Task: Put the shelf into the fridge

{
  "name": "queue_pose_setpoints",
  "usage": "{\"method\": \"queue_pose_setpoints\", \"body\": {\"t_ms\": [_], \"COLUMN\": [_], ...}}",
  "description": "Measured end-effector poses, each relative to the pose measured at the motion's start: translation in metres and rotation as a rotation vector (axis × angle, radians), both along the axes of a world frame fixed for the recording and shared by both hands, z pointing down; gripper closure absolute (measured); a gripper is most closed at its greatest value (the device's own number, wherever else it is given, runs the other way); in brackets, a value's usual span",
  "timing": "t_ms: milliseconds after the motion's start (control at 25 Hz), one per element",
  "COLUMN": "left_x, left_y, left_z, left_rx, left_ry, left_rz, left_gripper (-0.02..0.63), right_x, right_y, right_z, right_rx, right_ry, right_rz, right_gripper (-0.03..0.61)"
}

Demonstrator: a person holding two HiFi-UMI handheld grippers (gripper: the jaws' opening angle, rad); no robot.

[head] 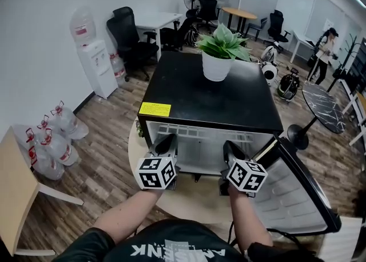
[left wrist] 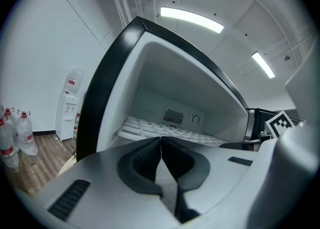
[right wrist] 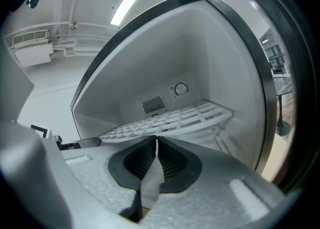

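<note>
A black mini fridge (head: 229, 103) stands with its door (head: 300, 195) swung open to the right. The white grid shelf (head: 197, 131) lies level inside, high in the white cavity; it also shows as the shelf (left wrist: 145, 128) and the shelf (right wrist: 187, 118) in the gripper views. My left gripper (head: 166, 141) is at the left of the opening and my right gripper (head: 230, 148) at the right. Both point into the fridge. The left gripper (left wrist: 161, 139) has its jaws together, tips just before the shelf's front edge. The right gripper (right wrist: 156, 139) is likewise shut, with nothing visible between the pads.
A potted plant (head: 220, 55) sits on the fridge top. The fridge rests on a low round table (head: 189, 203). A water dispenser (head: 97, 63) and several water bottles (head: 51, 138) stand left by the wall, office chairs (head: 131, 38) behind, a wooden table (head: 17, 189) at near left.
</note>
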State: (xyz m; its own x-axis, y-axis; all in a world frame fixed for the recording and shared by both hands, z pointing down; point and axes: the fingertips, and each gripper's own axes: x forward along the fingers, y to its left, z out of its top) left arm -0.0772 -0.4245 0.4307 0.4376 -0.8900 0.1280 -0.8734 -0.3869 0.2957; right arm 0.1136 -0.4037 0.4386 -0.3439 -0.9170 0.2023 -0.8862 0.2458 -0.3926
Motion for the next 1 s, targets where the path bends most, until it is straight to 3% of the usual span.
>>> {"method": "queue_pose_setpoints", "body": {"t_ms": [160, 400, 680, 1000], "left_x": [0.001, 0.006, 0.010, -0.004], "left_y": [0.000, 0.002, 0.027, 0.062], "left_z": [0.001, 0.002, -0.010, -0.032], "left_rx": [0.011, -0.053, -0.012, 0.050], "left_ry": [-0.021, 0.077, 0.084, -0.015], "left_rz": [0.008, 0.082, 0.191, 0.225], "left_gripper": [0.607, 0.607, 0.612, 0.612], "right_x": [0.002, 0.003, 0.004, -0.008], "right_y": [0.001, 0.003, 0.026, 0.064], "right_z": [0.002, -0.004, -0.014, -0.033], "right_rx": [0.010, 0.032, 0.068, 0.114], "right_ry": [0.018, 0.050, 0.080, 0.100], "right_rz": [0.006, 0.010, 0.020, -0.030], "right_gripper": [0.558, 0.558, 0.558, 0.558]}}
